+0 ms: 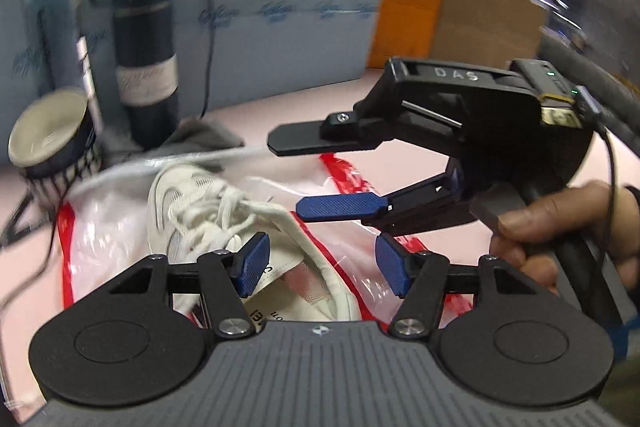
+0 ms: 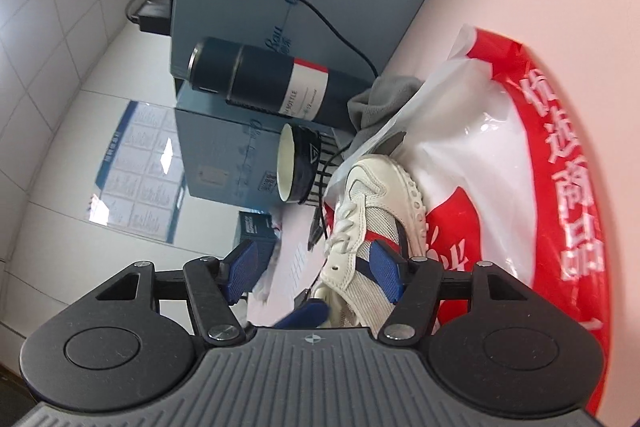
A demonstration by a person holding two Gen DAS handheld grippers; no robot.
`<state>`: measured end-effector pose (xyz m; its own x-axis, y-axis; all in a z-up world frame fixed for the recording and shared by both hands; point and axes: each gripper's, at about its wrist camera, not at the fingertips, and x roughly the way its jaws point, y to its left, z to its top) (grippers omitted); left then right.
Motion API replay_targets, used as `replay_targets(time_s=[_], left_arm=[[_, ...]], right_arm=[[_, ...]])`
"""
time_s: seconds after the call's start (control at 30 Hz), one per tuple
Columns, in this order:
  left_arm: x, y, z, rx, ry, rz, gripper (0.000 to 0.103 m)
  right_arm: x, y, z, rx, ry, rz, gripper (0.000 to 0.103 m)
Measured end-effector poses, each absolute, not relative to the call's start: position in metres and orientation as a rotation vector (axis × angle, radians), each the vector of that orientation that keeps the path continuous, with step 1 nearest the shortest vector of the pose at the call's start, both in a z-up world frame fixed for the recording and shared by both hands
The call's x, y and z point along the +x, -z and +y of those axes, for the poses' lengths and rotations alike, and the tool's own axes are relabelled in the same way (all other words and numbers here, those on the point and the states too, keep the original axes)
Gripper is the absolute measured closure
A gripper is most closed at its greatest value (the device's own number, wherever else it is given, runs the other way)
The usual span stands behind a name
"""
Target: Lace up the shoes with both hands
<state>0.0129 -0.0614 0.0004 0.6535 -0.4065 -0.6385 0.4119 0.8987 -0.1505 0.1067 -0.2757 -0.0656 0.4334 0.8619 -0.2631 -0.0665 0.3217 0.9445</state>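
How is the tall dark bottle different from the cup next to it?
The bottle is tall, slim and capped with a loop handle; the cup is short, wide and open, its pale inside showing. The bottle carries a white label band; the cup has a checked lower band. Both are dark and stand on the pink table.

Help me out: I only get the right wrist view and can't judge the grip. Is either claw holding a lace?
Observer: No. In the left wrist view the right claw stands open beside the shoe, and its pads pinch nothing.
Operator: And the left claw?
Observer: The left claw is open too. It hangs over the shoe's heel opening with nothing between its pads.
Operator: Where are the laces?
Observer: The laces lie in a loose bunch on top of the tongue, just ahead of the left claw.
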Motion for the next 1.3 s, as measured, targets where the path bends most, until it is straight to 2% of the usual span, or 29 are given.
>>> replay_targets(time_s=[0.1, 0.17, 0.23, 0.3, 0.47, 0.6, 0.8, 1.3], left_arm=[[0.015, 0.003, -0.064, -0.025, 0.407, 0.719, 0.050], [0.016, 0.005, -0.064, -0.047, 0.381, 0.711, 0.060], [0.019, 0.006, -0.064, -0.070, 0.363, 0.705, 0.074], [0.023, 0.006, -0.065, -0.071, 0.337, 0.708, 0.077], [0.030, 0.008, -0.064, -0.082, 0.294, 0.739, 0.077], [0.034, 0.010, -0.065, -0.083, 0.285, 0.761, 0.077], [0.035, 0.012, -0.067, -0.077, 0.289, 0.778, 0.077], [0.039, 0.014, -0.069, -0.075, 0.306, 0.800, 0.078]], right_arm=[[0.115, 0.063, -0.269, 1.034, -0.720, 0.962, 0.047], [0.120, 0.062, -0.264, 1.014, -0.707, 0.985, 0.056], [0.122, 0.063, -0.263, 1.003, -0.695, 1.001, 0.059], [0.122, 0.063, -0.262, 0.998, -0.695, 1.005, 0.066], [0.122, 0.065, -0.261, 0.987, -0.700, 1.011, 0.068], [0.120, 0.067, -0.261, 0.976, -0.694, 1.012, 0.081], [0.118, 0.069, -0.263, 0.978, -0.683, 1.004, 0.090], [0.118, 0.075, -0.267, 1.026, -0.669, 1.004, 0.096]])
